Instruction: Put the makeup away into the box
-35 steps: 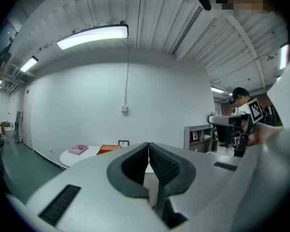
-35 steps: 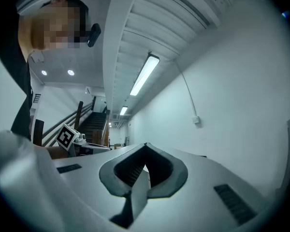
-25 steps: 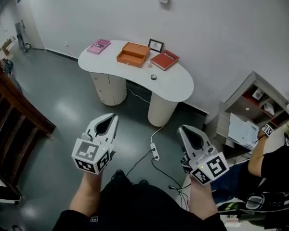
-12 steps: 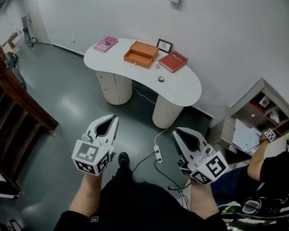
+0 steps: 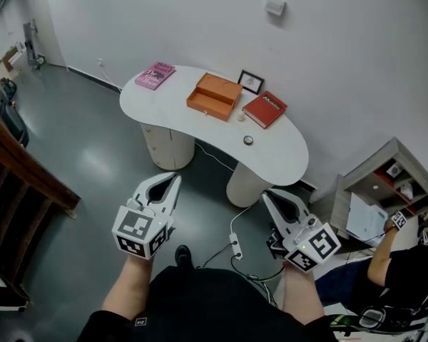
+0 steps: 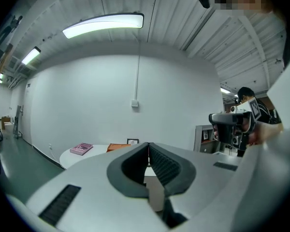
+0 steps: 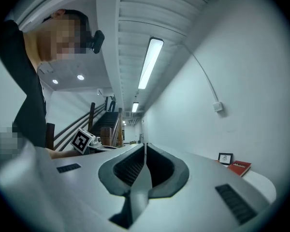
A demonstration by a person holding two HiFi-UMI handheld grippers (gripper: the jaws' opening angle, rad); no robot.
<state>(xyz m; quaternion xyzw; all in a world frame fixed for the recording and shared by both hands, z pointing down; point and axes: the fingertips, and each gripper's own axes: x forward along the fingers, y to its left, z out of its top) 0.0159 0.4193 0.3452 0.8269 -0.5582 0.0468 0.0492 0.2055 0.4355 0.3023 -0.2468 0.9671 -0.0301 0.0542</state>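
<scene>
Holding left tool [image 5: 174,182] and right tool [image 5: 269,196] level, side by side, both closed and empty, well short of table [image 5: 167,104]

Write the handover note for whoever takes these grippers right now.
Left hand-held gripper: shut, empty.
Right hand-held gripper: shut, empty.
Both are above the floor, short of the white kidney-shaped table.
On it: orange rectangular box; beside it a small pale item and a small dark round item, too small to identify.
Done: nothing apparent.
To do: reach the table, put the makeup in the box.
</scene>
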